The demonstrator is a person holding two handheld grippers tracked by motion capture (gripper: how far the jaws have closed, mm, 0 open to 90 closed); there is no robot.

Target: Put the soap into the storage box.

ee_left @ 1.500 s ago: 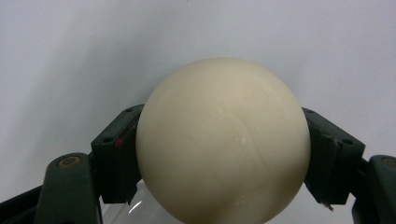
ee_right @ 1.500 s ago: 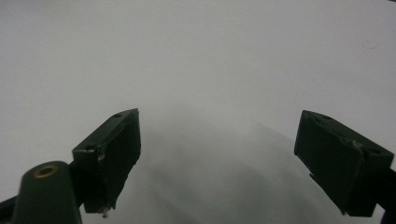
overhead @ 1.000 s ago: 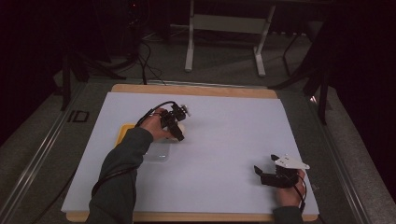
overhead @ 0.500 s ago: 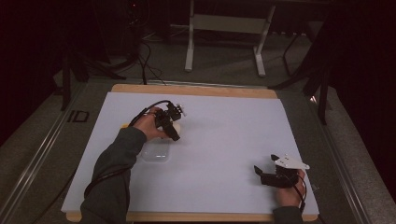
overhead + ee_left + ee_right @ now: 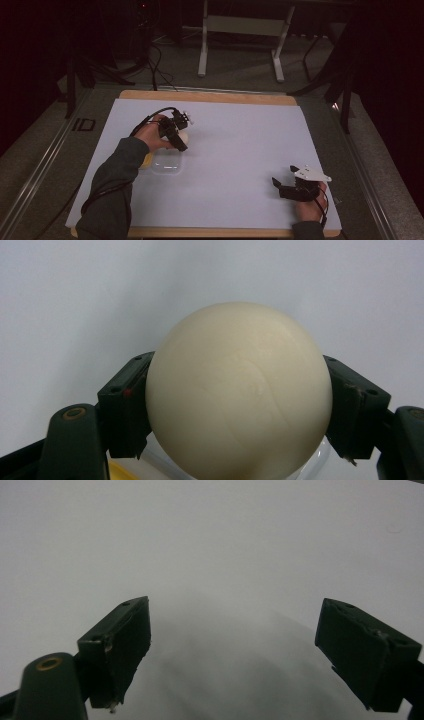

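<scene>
The left gripper (image 5: 181, 139) pinches a cream ball (image 5: 239, 390): in the left gripper view both black pads press on the ball's sides, one at its nine o'clock and one at its three o'clock, and the ball bulges out above and below them. Below the ball in that view shows the rim of a clear plastic container (image 5: 310, 465), and at about seven o'clock a bit of something yellow (image 5: 122, 472). In the high view the ball (image 5: 183, 135) sits at the tip of the left gripper, over the white sheet (image 5: 240, 150) and just toward one o'clock of the clear container (image 5: 167, 165), which lies flat on the sheet. A yellow thing (image 5: 146, 161) lies against the container's nine o'clock side, half hidden under the person's left sleeve (image 5: 117, 175). A black cable loops over the back of the left hand (image 5: 152, 136). The right gripper (image 5: 278, 186) lies low near the sheet's corner at about five o'clock from the container and well apart from it, held by the right hand (image 5: 310, 202), with its grey plate on top. Its jaws are spread wide, and in the right gripper view (image 5: 232, 655) there is just bare white sheet between them. The sheet covers a wooden table (image 5: 210, 95), whose edge shows at twelve o'clock.
</scene>
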